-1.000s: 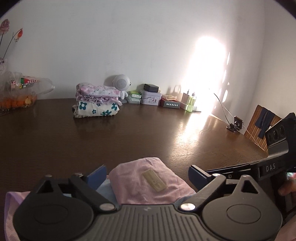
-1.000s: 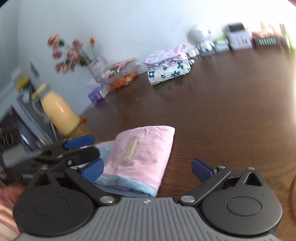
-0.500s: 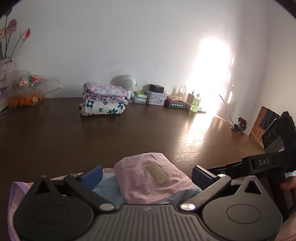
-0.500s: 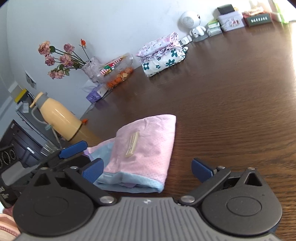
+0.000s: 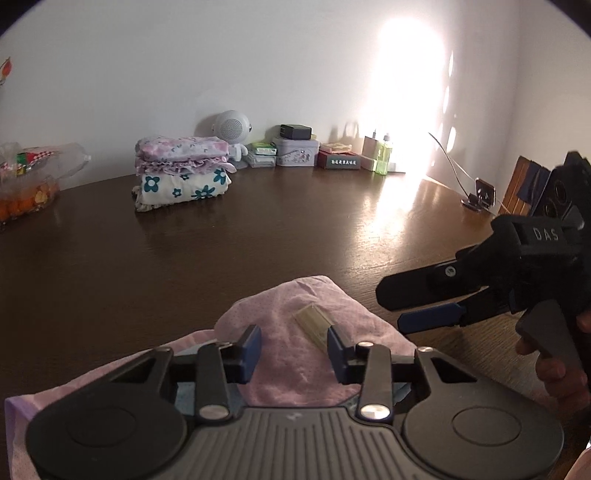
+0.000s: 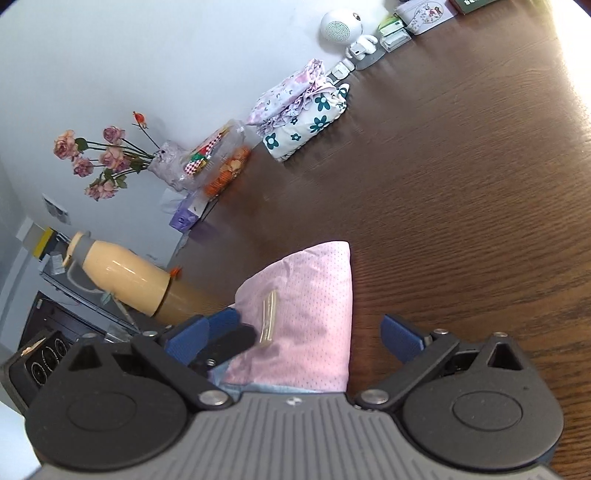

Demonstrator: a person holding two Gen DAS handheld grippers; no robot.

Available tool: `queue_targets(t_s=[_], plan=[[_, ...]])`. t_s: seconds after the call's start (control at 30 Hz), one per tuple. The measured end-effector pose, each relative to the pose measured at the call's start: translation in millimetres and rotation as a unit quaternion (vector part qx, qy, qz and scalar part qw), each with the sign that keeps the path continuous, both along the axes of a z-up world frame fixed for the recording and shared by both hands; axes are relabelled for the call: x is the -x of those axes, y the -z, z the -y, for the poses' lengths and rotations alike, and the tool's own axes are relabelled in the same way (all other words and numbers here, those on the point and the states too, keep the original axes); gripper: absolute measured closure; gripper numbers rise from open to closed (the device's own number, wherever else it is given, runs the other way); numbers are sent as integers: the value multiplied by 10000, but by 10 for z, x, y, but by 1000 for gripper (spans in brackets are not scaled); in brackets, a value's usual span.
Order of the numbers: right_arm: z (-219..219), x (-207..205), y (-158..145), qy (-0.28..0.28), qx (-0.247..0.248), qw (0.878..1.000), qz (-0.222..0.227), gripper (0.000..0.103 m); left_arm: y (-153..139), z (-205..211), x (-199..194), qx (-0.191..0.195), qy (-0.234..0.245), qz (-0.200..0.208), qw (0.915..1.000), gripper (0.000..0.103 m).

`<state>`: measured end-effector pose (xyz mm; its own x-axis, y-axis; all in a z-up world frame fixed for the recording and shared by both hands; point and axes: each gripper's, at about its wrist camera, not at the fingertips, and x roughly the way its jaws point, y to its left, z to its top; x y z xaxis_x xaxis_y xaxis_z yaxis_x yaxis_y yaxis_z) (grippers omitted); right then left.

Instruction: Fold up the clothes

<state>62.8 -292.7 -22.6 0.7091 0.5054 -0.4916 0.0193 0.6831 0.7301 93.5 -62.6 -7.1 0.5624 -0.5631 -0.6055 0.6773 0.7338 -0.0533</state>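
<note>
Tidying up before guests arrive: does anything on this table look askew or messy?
Mostly no. The folded stack sits neatly. Only the pink garment is half-folded, its blue lining sticking out under its near edge.

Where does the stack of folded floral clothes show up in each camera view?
Left wrist: stack of folded floral clothes sits left of centre, far across the table.
Right wrist: the stack appears top centre, tilted.
Shared landmark: the round white speaker just behind it.

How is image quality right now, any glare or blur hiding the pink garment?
Left wrist view: strong sun glare washes out the wall and far table; the pink garment stays sharp. Right wrist view: even light, the garment crisp, slight smear near the orange fruit bag, heavy fisheye tilt.
</note>
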Motion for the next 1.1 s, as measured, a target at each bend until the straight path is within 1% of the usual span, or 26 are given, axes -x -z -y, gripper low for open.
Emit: queue_targets(t_s=[0.03,0.07,0.1,0.17,0.2,0.27,0.3,0.37,0.4,0.43,0.5,0.6,0.67,0.77,0.83,0.9,0.93,1.0,1.07,1.1], plan=[[-8,-2,12,23,-22,10000,-14,13,37,2,-5,-41,2,-27,10000,66],[-8,-1,31,45,-76,10000,-34,22,75,2,-10,-77,3,-57,10000,66],[-3,1,56,69,-151,9998,-61,28,112,-21,-26,-44,-3,-125,9999,66],[23,17,123,153,-345,9992,-118,48,162,-76,-57,79,-44,-245,9997,64],[33,31,144,224,-372,9990,-131,52,168,-99,-63,125,-49,-271,9995,64],[52,57,184,367,-426,9983,-161,62,174,-131,-70,182,-50,-293,9994,64],[59,69,200,440,-455,9978,-184,64,176,-134,-68,186,-42,-281,9994,64],[70,93,234,579,-515,9967,-230,73,177,-137,-67,198,-32,-270,9994,64],[75,100,252,629,-542,9962,-251,76,177,-136,-68,205,-28,-271,9994,64],[80,104,270,670,-572,9957,-273,80,176,-135,-69,212,-25,-271,9994,64],[79,106,291,720,-608,9951,-297,83,175,-134,-72,226,-19,-272,9994,64],[63,104,298,732,-608,9950,-303,84,173,-133,-76,247,-10,-274,9993,64],[59,98,282,697,-533,9957,-304,87,172,-132,-79,261,-4,-275,9993,64],[4,74,137,484,-51,9987,-134,90,133,-112,-74,289,-12,-260,9992,64],[-11,70,3,319,311,9990,31,91,69,-94,-55,331,-24,-221,9992,59],[-20,64,-138,196,758,9968,151,91,-44,-91,5,387,58,-7,9992,55],[-22,59,-215,150,1046,9942,207,91,-66,-79,10,367,95,44,9993,55],[-31,55,-380,73,1699,9849,337,91,-109,-52,18,324,172,138,9992,56],[-73,49,-559,-45,2441,9685,499,92,-65,42,-23,180,346,70,9992,60],[-126,45,-646,-142,2835,9570,596,92,-26,107,-48,111,450,16,9989,70]])
